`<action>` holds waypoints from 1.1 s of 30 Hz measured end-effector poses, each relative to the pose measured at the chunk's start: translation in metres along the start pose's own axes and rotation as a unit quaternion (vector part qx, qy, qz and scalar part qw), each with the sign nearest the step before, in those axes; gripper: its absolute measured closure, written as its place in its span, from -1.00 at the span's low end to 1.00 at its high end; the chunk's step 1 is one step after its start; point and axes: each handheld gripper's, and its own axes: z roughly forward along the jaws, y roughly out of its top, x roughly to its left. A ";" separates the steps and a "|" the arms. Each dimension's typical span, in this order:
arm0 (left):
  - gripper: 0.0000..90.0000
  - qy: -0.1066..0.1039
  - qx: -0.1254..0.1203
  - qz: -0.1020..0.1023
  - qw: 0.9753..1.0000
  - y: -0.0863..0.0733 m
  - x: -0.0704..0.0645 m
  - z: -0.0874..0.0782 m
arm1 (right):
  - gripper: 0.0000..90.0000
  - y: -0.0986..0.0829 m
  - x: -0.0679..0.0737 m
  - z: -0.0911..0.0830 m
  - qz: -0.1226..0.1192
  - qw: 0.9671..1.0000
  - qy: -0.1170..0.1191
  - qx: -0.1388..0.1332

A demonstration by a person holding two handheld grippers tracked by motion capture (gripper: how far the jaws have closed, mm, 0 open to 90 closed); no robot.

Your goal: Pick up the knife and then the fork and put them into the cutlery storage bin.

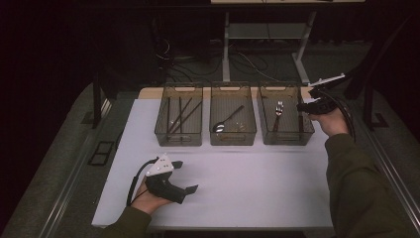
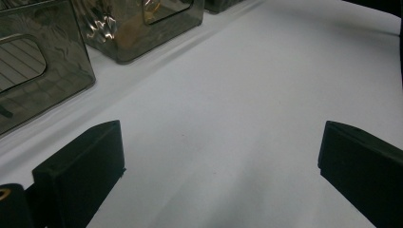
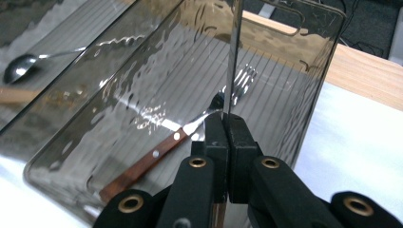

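Dark floor and trailing cables lay behind a white tabletop (image 1: 257, 183) that carried three smoky clear bins in a row. From left to right, these were the left bin (image 1: 179, 120) with thin dark sticks, the middle bin (image 1: 233, 120) with a spoon (image 1: 228, 120), and the right bin (image 1: 286, 119) with a wood-handled fork (image 3: 190, 133).

The right gripper (image 3: 227, 124) had its fingers pressed together on the thin side wall of the right bin, at that bin's right edge, with the fork lying just inside the wall. The left gripper (image 1: 185, 176) rested low on the tabletop near the front, well apart from the bins, its fingers (image 2: 81, 173) spread wide and holding nothing.

Judging from this, the step in hand was a grip on the right bin itself, probably to shift or pull it rather than to pick out the fork. The next move would call for a steady pinch on the slick, thin wall and a slow, level pull, since a tilt could slide the fork about or let the wall slip free. The idle left gripper could steady the bin's near side.

No brand, label or readable writing was visible on the bins, the cutlery or the grippers.
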 end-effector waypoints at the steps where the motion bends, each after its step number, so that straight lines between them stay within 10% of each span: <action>1: -1.00 0.000 0.000 0.000 1.000 0.000 0.000 0.000 | 0.98 0.000 0.000 0.002 -0.003 1.000 0.003 -0.002; 9: -1.00 -0.001 0.002 0.000 1.000 0.000 0.000 0.000 | 0.94 -0.001 0.010 0.031 -0.016 1.000 0.014 -0.005; 14: -1.00 -0.003 0.005 0.001 1.000 0.000 0.000 0.000 | 0.27 -0.002 0.013 0.040 -0.003 1.000 0.020 -0.010; 25: -0.99 -0.003 0.011 0.001 1.000 -0.001 0.001 0.002 | -0.58 -0.011 0.014 0.028 0.017 0.995 0.074 -0.057; 33: -0.98 -0.004 0.014 0.002 1.000 -0.001 0.002 0.003 | -0.70 -0.022 0.020 0.014 0.001 0.993 0.080 -0.093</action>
